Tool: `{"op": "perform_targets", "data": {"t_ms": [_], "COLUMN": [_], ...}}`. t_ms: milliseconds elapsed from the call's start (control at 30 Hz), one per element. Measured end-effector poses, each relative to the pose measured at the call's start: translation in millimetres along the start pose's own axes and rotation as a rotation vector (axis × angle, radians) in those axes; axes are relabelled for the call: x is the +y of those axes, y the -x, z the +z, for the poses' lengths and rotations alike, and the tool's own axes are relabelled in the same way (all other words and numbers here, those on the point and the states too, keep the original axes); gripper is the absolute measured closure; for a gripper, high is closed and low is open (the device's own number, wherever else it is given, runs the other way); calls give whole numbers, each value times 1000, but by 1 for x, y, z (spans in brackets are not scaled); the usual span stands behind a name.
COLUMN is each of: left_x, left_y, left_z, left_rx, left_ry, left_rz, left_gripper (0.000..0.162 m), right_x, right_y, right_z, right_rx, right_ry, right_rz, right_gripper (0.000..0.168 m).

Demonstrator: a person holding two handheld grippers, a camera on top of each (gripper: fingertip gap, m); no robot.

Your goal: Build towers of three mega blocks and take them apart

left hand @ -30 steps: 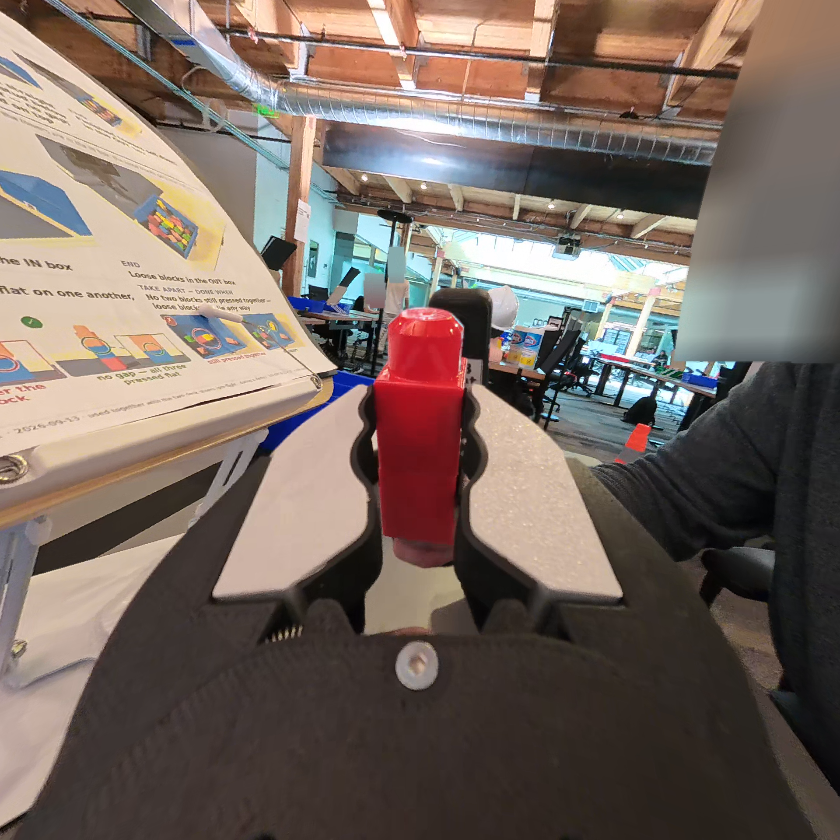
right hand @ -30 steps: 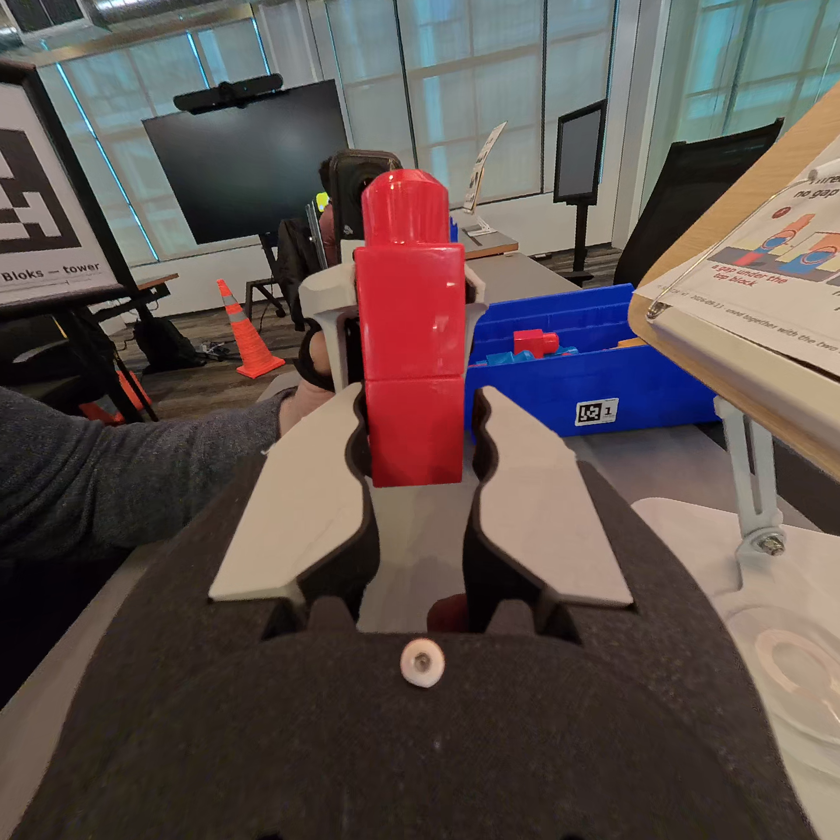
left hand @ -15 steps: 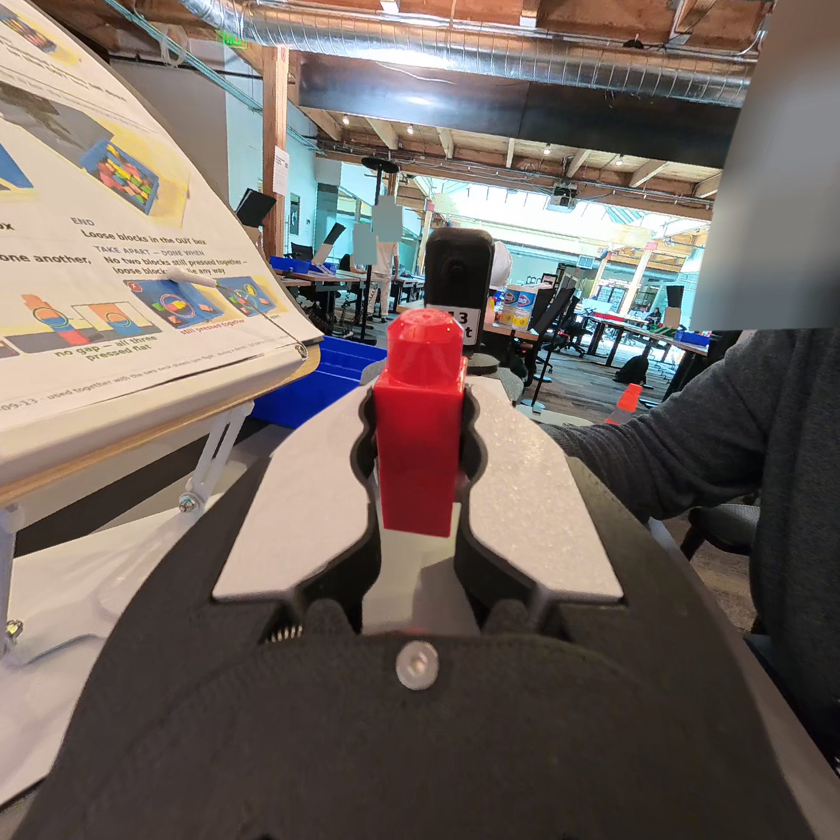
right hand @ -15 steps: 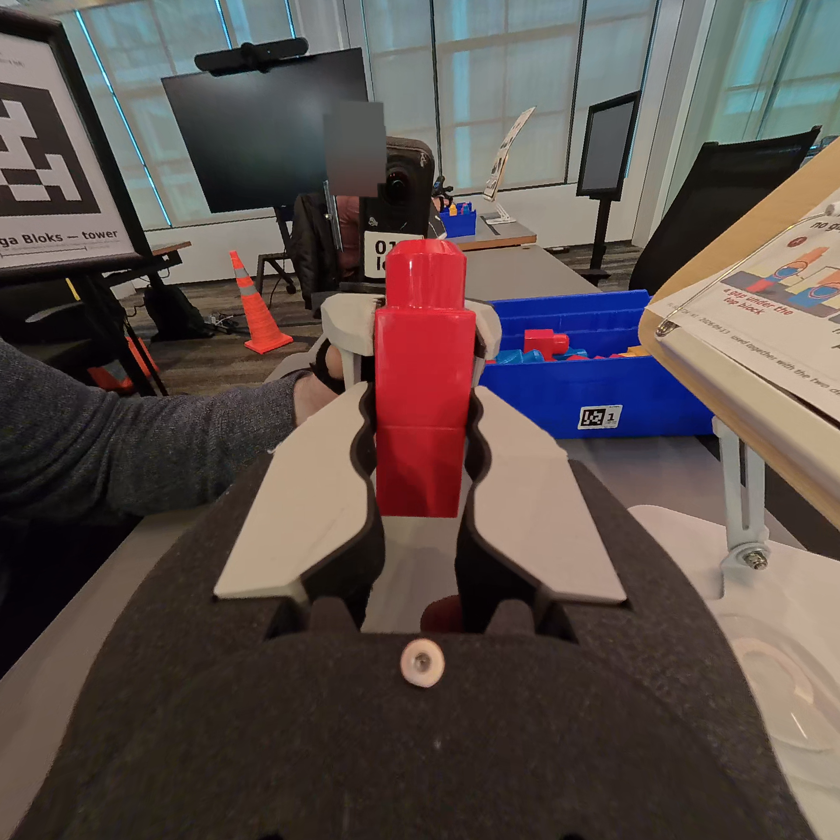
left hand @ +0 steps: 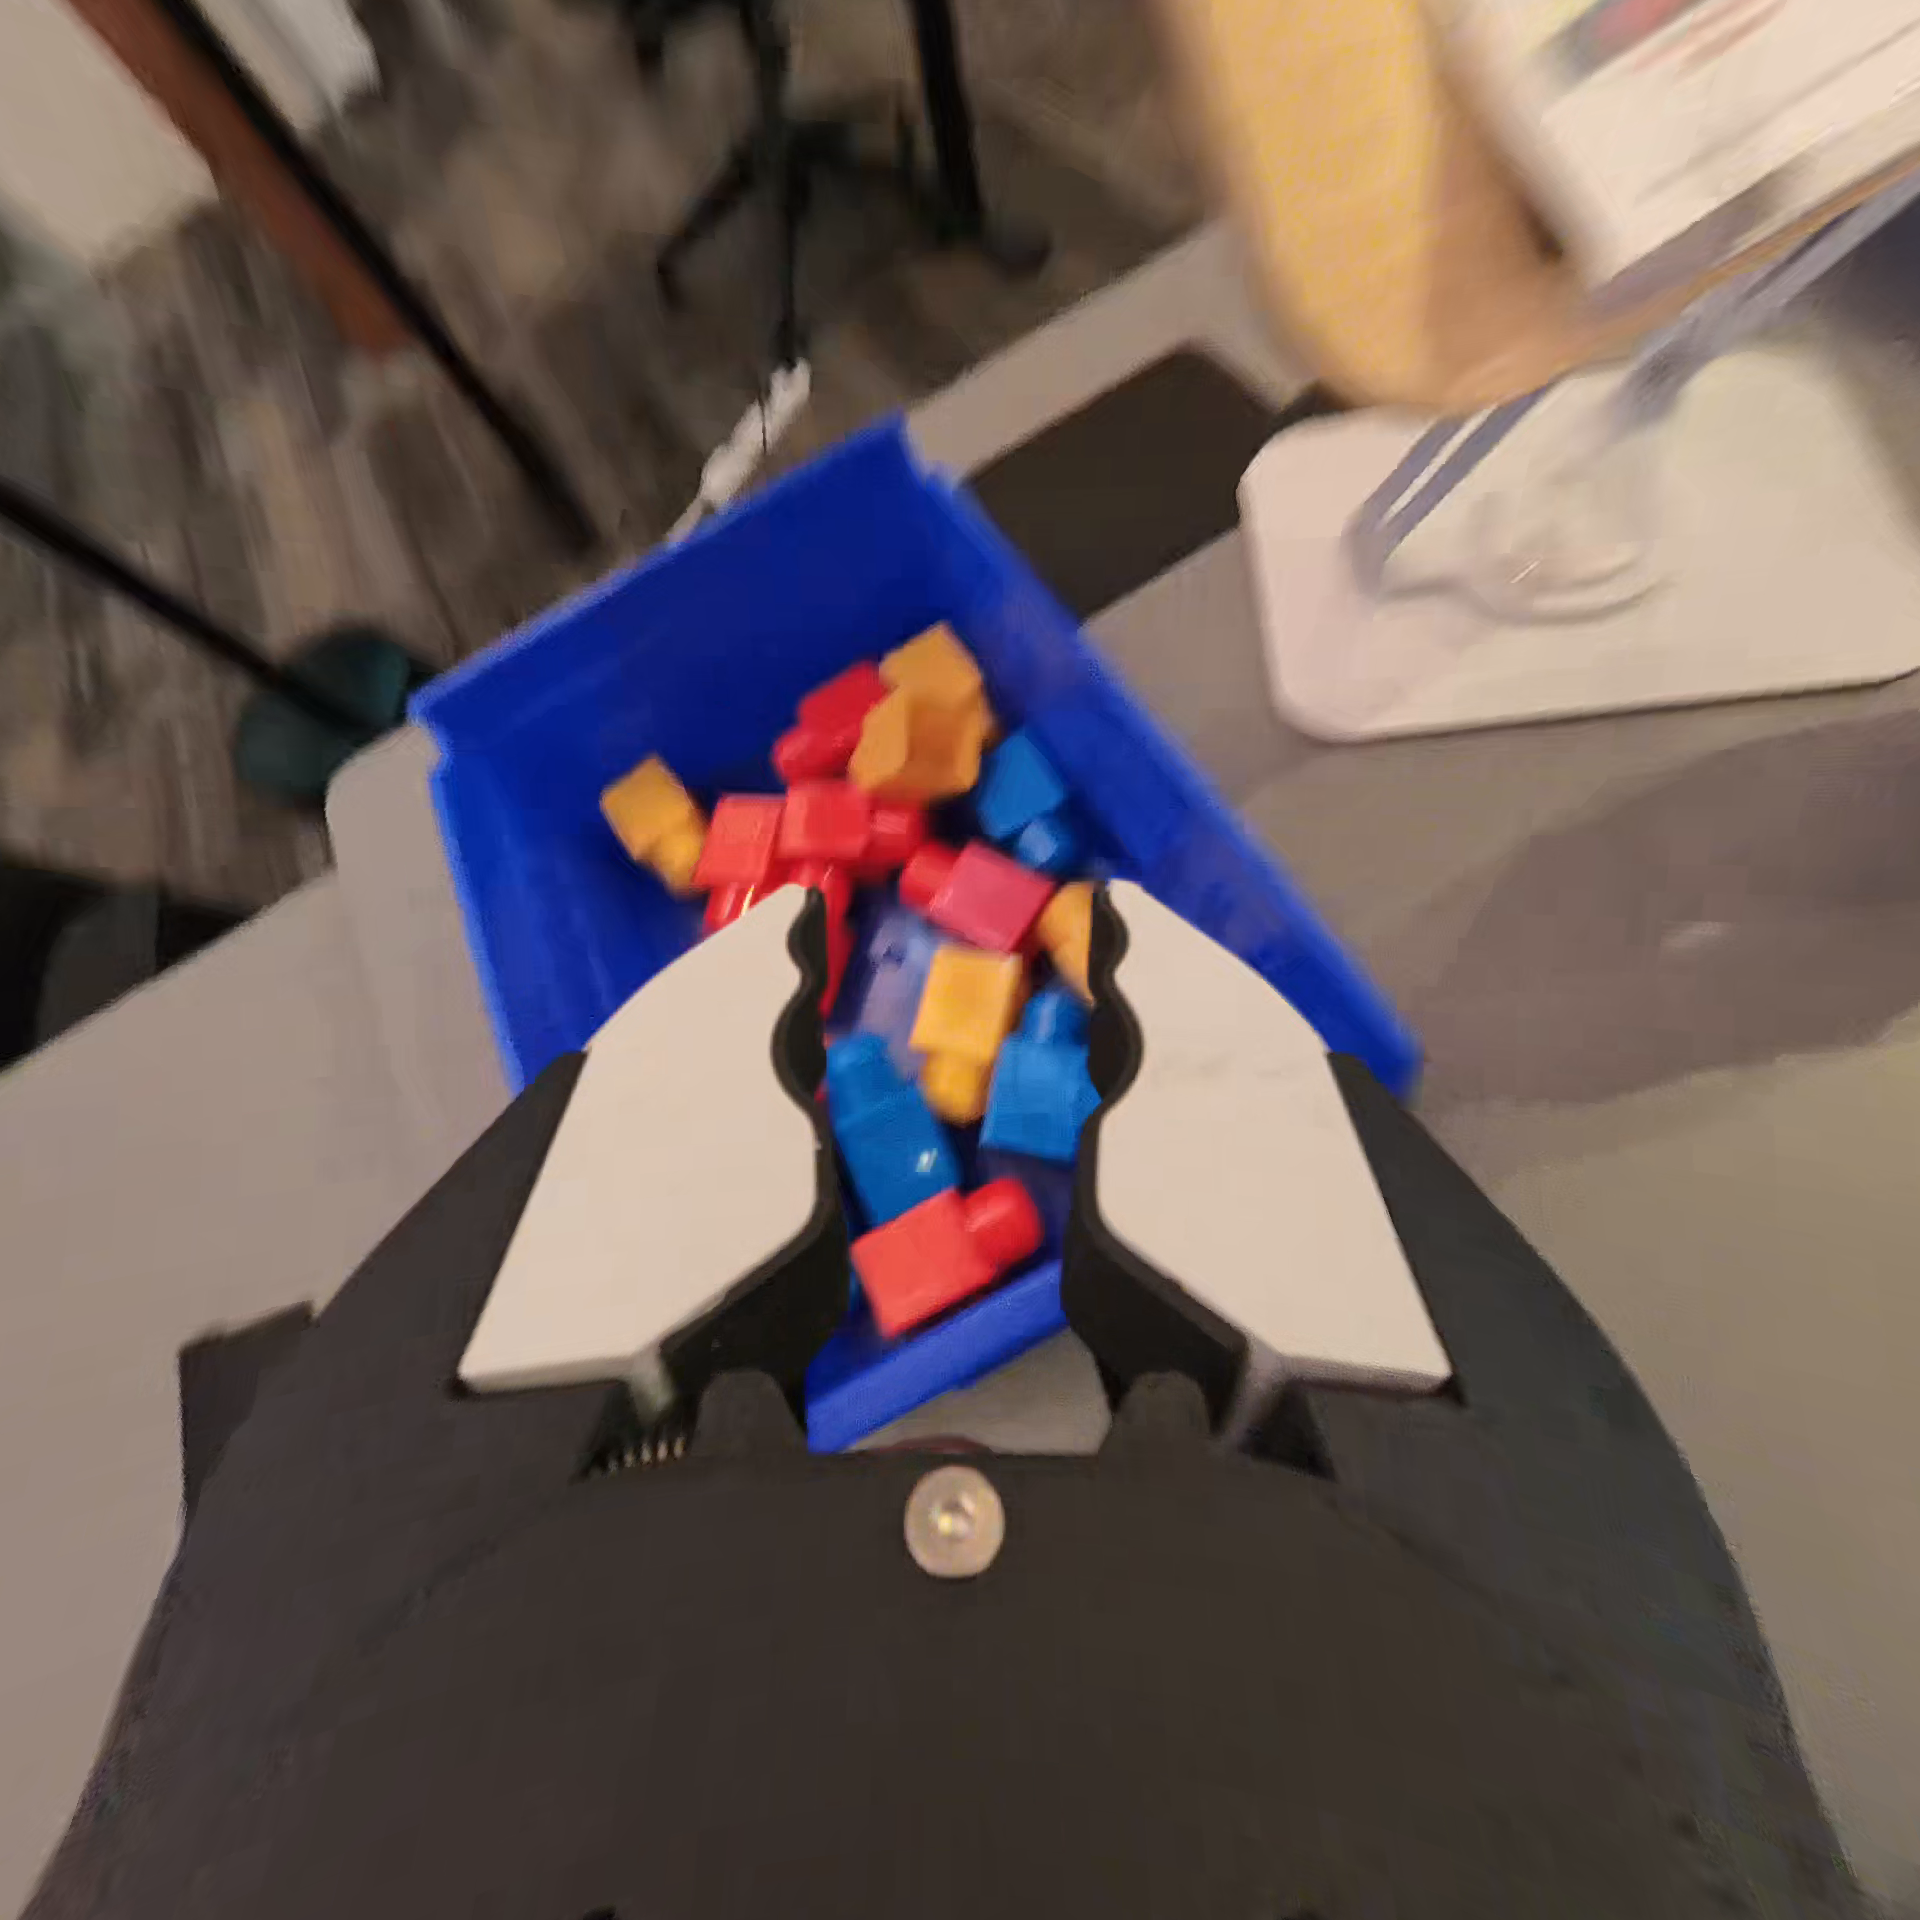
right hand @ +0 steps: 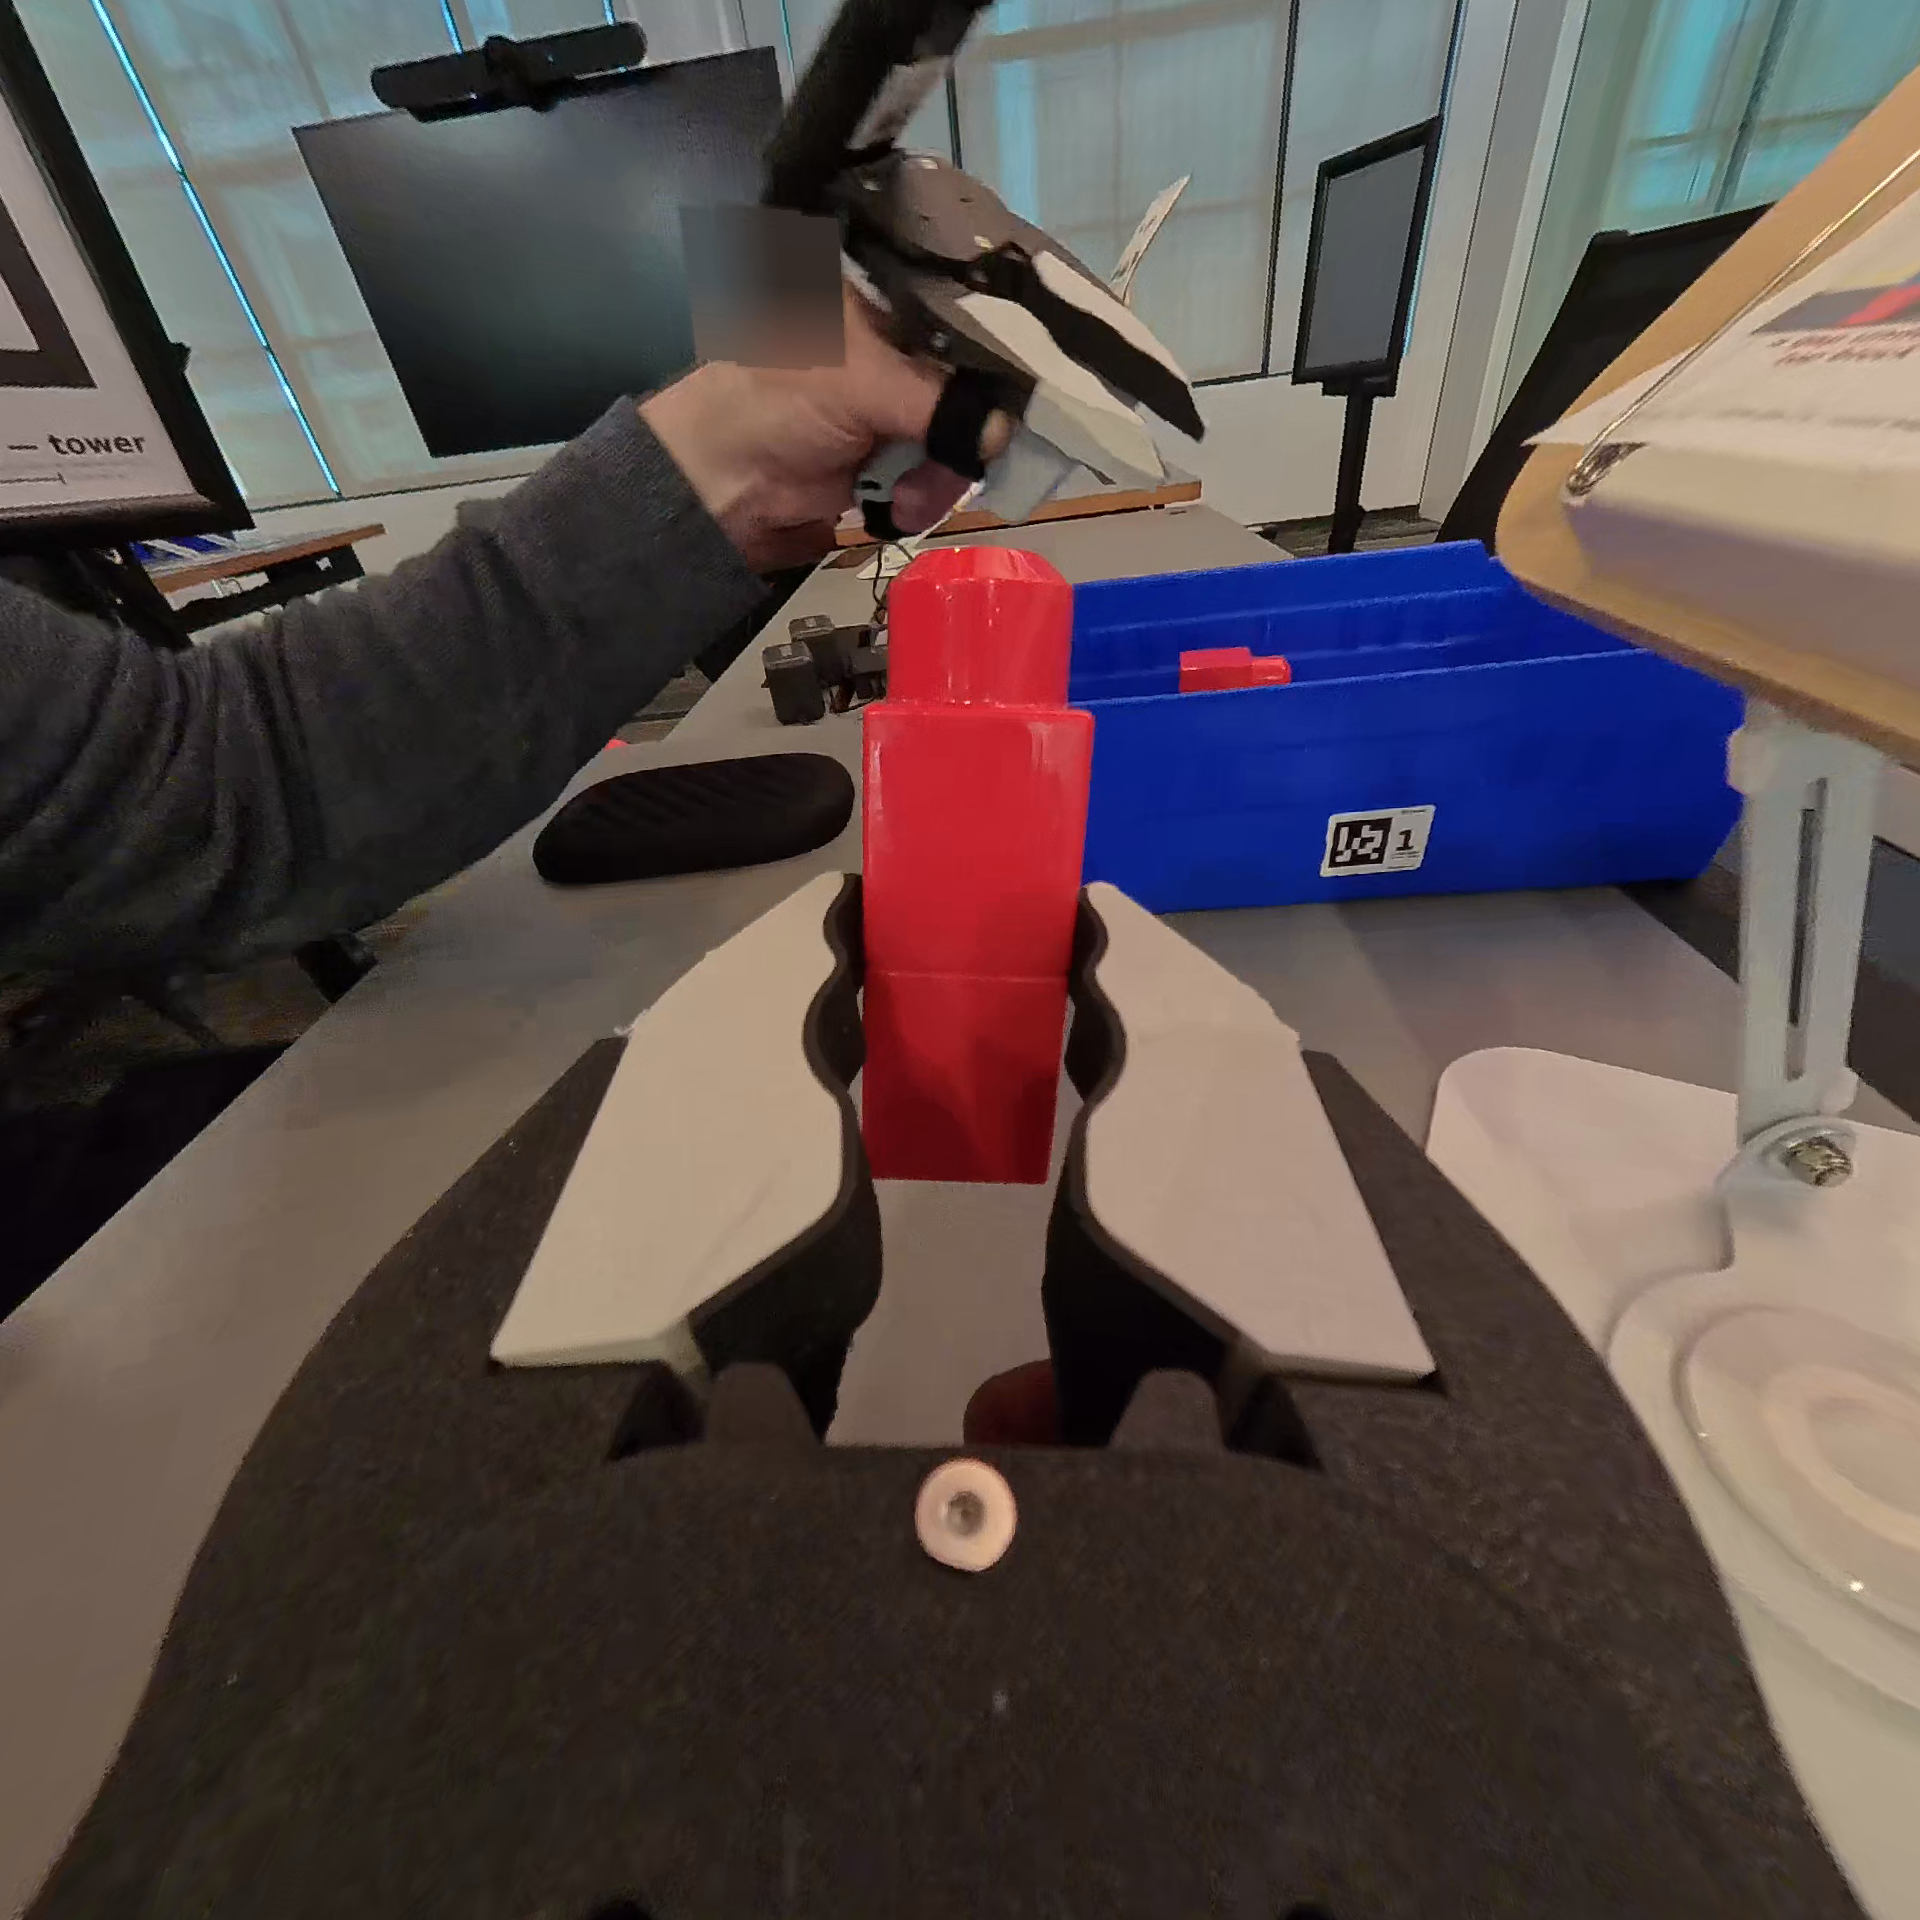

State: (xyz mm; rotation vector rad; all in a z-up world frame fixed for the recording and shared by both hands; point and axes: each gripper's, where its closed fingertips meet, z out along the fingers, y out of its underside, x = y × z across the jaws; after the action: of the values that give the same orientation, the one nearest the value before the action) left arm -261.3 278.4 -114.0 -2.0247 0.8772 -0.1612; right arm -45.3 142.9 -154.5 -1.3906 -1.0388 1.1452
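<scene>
In the right wrist view, the right hand-held gripper [right hand: 966, 997] is closed on a stack of two red blocks [right hand: 971, 935], which stands upright at the centre of the frame with its stud on top. Behind it, right of centre, a blue bin [right hand: 1455, 790] sits on the grey surface [right hand: 416, 1091] with one red block [right hand: 1231, 668] visible inside. The left hand-held gripper [right hand: 1143, 405], held by a hand [right hand: 790, 457], hangs at upper centre, tilted down toward the bin.

The left wrist view is blurred. The left hand-held gripper [left hand: 951, 940] is open and empty, above a blue bin [left hand: 644, 665] of loose red, blue and orange blocks [left hand: 914, 935] at frame centre.
</scene>
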Motion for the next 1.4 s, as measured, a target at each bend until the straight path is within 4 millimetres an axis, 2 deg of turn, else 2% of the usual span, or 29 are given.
{"op": "perform_targets", "data": {"t_ms": [67, 100, 267, 367, 433, 600, 633, 667, 700, 767, 867, 933, 1000, 1067, 1167, 1233, 1333, 1400], "left_x": [28, 40, 83, 92, 103, 115, 119, 121, 119, 116, 107, 89, 56, 13, -40, -65, -88, -96], "left_y": [35, 45, 62, 69, 79, 76, 75, 76, 77, 74, 71, 66, 53, 31, -16, -56, -117, -154], "left_z": [16, 23, 55, 70, 74, 86, 88, 87, 86, 87, 85, 76, 62, 38, -5, -24, -35, -32], "left_rx": [-89, -114, -176, -214, -263, -216, -211, -227, -249, -241, -210, -176, -81, 49, 247, 368, 530, 614], "left_ry": [163, 239, 512, 534, 583, 583, 604, 621, 618, 592, 462, 314, 83, -203, -562, -728, -887, -935], "left_rz": [-5, 18, 78, 64, 32, -105, -113, -82, -47, -58, -146, -224, -305, -378, -451, -447, -464, -481], "left_gripper": [115, 114, 112, 113, 103, 113, 106, 109, 121, 122, 122, 122, 122, 122, 122, 122, 123, 123], "right_x": [5, 8, 11, 13, 14, 15, 15, 15, 15, 16, 16, 15, 15, 14, 9, 6, 0, 0], "right_y": [0, 0, -2, 0, 1, 1, 1, 1, 0, -1, -1, -1, 0, 2, 9, 14, 20, 22], "right_z": [2, 3, 2, 4, 5, 5, 5, 5, 4, 4, 4, 5, 6, 8, 11, 14, 17, 18], "right_rx": [-3, -4, -4, -12, -17, -21, -20, -19, -17, -16, -14, -11, -11, -14, -36, -45, -69, -70], "right_ry": [10, 15, 15, 18, 19, 16, 15, 15, 15, 16, 19, 23, 26, 26, 12, 7, -24, -33], "right_rz": [2, 1, 10, 13, 14, 15, 17, 18, 18, 20, 18, 21, 27, 36, 50, 60, 97, 108], "right_gripper": [132, 132, 132, 132, 132, 132, 132, 132, 132, 132, 132, 132, 132, 132, 132, 132, 132, 132]}}
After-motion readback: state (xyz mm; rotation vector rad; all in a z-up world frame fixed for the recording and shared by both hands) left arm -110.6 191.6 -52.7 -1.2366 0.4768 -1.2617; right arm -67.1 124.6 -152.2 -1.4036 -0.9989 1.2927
